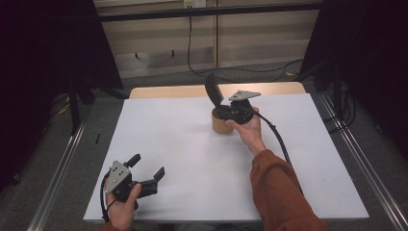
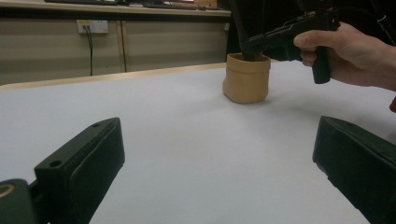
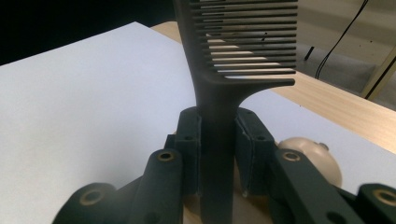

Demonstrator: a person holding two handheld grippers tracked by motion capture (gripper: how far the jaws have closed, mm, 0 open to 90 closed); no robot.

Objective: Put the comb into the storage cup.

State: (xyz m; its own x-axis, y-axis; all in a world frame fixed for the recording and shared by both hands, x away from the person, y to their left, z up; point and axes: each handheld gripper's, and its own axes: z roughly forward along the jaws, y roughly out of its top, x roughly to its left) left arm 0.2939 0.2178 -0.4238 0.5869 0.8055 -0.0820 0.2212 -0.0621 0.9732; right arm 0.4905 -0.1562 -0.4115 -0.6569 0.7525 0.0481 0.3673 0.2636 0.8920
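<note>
One black comb (image 3: 224, 70) is held by its handle between the closed jaws of the right gripper (image 3: 218, 140), as is seen in the right gripper view; the toothed part stands above the jaws and the handle end goes down past them. In the high view the comb (image 1: 212, 91) is seen to rise from a small tan cup (image 1: 221, 123), which stands on the white table (image 1: 183, 144) at about one o'clock from the middle, with the right gripper (image 1: 230, 113) just above its rim. Whether the handle end touches the bottom of the cup cannot be told.

The comb is judged to be light, stiff plastic with a smooth and rather slippery surface. The thin teeth may bend or snap, so the flat handle below the teeth is the proper place for a grip, and it is taken there now. The cup (image 2: 246, 78) is probably light and could be tipped if the comb is pushed sideways against its wall.

At about seven o'clock the left gripper (image 1: 147, 169) is kept low over the table with its jaws wide apart and nothing between them
</note>
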